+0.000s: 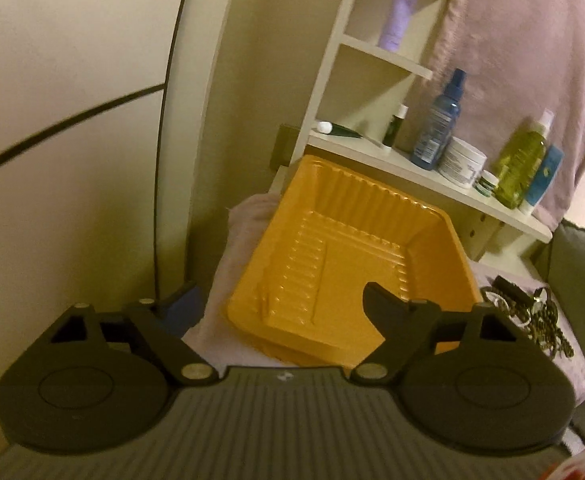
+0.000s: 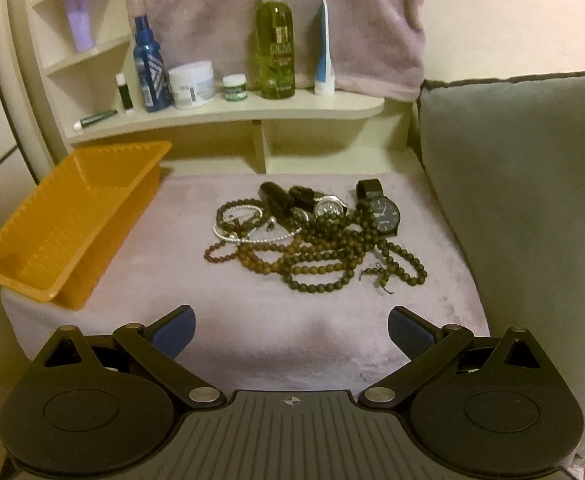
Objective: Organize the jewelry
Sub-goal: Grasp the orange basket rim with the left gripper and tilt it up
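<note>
Lilac cloth point(image 2: 252, 340) carries tangled beads point(image 2: 316, 256) mid-frame and an orange tray point(image 2: 68, 216) at left; both grippers' fingers point(image 2: 174, 330) gape empty, so grabbing one strand could drag the whole knot.

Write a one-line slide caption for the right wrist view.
Open right gripper faces tangled wooden bead necklaces and watches on a lilac cloth, beside an empty orange plastic tray.
</note>
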The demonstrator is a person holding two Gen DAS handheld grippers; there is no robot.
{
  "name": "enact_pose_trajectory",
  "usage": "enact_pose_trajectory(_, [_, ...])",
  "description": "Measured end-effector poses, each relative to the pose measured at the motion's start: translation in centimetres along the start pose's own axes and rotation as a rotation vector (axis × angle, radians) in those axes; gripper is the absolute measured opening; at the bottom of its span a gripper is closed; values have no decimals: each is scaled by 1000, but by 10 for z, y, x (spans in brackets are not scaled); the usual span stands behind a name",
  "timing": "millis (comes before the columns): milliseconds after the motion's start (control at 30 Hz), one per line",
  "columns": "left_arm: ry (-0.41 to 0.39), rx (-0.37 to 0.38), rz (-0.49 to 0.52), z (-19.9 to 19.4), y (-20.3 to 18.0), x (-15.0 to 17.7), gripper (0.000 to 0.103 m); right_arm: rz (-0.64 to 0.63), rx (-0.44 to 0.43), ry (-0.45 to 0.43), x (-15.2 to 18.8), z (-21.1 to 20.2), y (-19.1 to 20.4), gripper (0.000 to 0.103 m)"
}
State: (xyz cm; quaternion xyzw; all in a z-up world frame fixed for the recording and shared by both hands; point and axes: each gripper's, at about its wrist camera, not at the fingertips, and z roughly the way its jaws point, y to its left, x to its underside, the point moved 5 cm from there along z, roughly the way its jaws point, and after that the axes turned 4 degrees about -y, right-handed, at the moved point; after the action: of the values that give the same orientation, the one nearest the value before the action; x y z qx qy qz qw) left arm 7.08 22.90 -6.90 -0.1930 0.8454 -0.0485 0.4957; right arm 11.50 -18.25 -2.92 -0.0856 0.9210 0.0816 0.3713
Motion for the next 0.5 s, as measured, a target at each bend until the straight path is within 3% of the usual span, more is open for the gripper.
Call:
enact_pose_trajectory(367, [12,107,-107,43,20,9,49,-44,29,70,4,23,8,102])
enact_pose_trajectory(433, [15,109,-109,46,19,9,39,-49,29,78,4,26,9,102])
enact_pose_trajectory(500, [20,113,-109,48,17,10,38,-53,31,81,4,28,10,102])
